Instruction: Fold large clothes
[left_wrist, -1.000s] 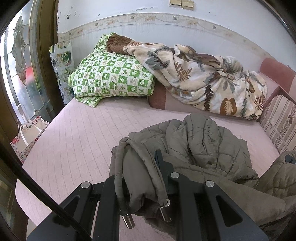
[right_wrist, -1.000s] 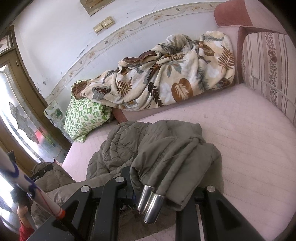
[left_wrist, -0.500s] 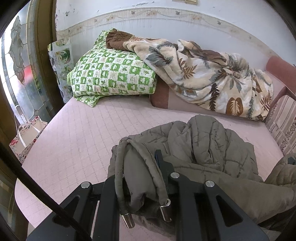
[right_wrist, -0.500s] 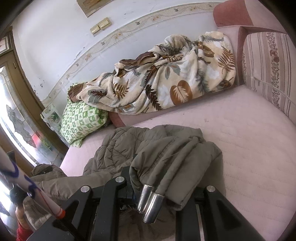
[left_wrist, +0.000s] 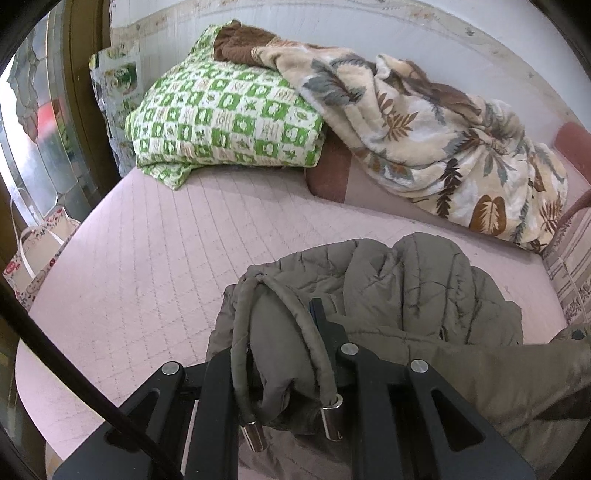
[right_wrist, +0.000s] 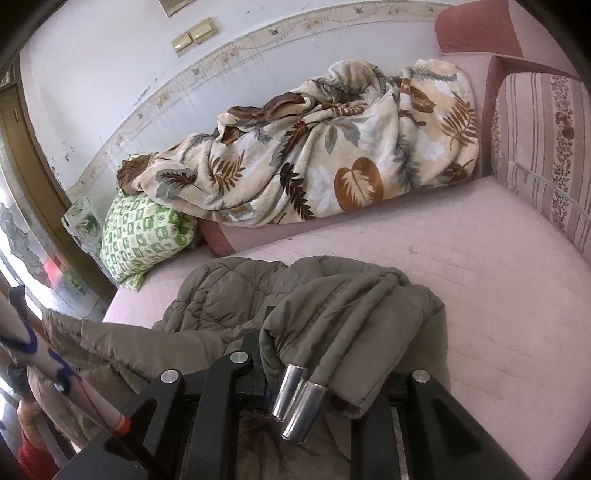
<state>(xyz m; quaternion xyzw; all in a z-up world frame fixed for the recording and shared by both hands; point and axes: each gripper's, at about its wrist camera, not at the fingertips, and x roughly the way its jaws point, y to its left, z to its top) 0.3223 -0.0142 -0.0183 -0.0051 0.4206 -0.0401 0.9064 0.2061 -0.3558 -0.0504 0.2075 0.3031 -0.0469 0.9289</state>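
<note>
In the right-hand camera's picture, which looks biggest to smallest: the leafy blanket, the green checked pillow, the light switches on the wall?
1. Leafy blanket, clearly the largest.
2. Green checked pillow, partly tucked under the blanket.
3. Light switches, smallest, though also farthest away.

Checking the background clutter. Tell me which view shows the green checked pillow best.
Left wrist view: the green checked pillow sits large and nearly whole, only its top corner under the leaf-print blanket. Right wrist view shows it small at the left, partly covered by the blanket.

Olive quilted jacket (left_wrist: 424, 291) bunched on bed
</note>
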